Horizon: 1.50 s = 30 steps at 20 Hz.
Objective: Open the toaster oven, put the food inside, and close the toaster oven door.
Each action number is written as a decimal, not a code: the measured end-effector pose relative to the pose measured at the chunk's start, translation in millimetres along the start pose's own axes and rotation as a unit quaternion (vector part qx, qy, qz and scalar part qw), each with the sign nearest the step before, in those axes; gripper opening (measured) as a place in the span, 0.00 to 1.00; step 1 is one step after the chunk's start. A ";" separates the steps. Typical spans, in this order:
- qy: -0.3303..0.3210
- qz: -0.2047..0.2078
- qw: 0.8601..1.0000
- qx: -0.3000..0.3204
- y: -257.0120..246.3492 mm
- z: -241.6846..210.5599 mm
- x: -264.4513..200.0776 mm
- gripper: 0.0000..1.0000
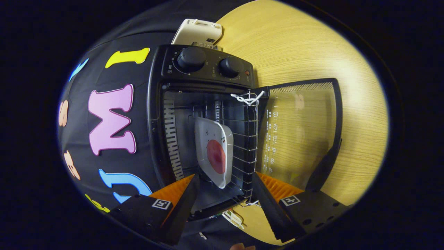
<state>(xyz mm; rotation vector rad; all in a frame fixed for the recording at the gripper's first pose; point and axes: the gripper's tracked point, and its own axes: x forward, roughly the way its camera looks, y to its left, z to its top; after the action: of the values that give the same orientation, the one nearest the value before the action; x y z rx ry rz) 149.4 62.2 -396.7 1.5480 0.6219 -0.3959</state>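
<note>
Black toaster oven on wooden worktop, glass door swung fully open. White plate bearing red food sitting on wire rack inside. Gripper spread wide, holding nothing, fingers framing oven's opening, plate just ahead.
</note>
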 end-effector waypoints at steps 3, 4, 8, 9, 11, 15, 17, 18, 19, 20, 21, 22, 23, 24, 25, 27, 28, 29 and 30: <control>0.038 0.012 0.998 -0.047 1.6 -15.6 -30.5 0.98; 0.059 0.017 0.995 -0.075 1.6 -23.8 -44.7 0.98; 0.093 0.025 0.967 -0.235 -12.3 -34.2 -92.9 0.98; 0.094 0.015 0.957 -0.273 -19.7 -33.8 -102.1 0.98; 0.102 -0.009 0.935 -0.341 -33.9 -37.3 -117.9 0.98; 0.092 -0.083 0.840 -0.528 -73.2 -25.9 -128.5 0.98; 0.083 -0.124 0.794 -0.590 -93.6 -15.9 -126.4 0.99; 0.081 -0.137 0.772 -0.615 -102.6 -12.6 -121.2 0.99; 0.081 -0.151 0.753 -0.636 -111.4 -9.3 -117.4 0.99; 0.082 -0.162 0.734 -0.654 -120.0 -7.0 -113.8 0.99; 0.084 -0.173 0.717 -0.670 -128.8 -4.5 -110.4 0.99; 0.086 -0.181 0.703 -0.682 -136.0 -3.8 -106.9 0.99; 0.088 -0.187 0.692 -0.691 -142.2 -2.8 -103.6 0.99; 0.090 -0.193 0.686 -0.696 -147.2 -3.1 -99.2 0.99; 0.092 -0.195 0.682 -0.698 -149.2 -4.2 -94.6 0.99; 0.093 -0.201 0.677 -0.702 -150.0 -4.3 -84.1 0.99; 0.096 -0.205 0.676 -0.702 -151.7 -4.3 -79.0 1.00; 0.098 -0.210 0.673 -0.702 -154.4 -4.0 -73.5 1.00; 0.099 -0.214 0.671 -0.703 -156.0 -3.7 -68.8 1.00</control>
<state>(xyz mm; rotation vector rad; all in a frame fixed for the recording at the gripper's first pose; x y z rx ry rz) 0.6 54.7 -479.8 -0.0920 1.0887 0.0075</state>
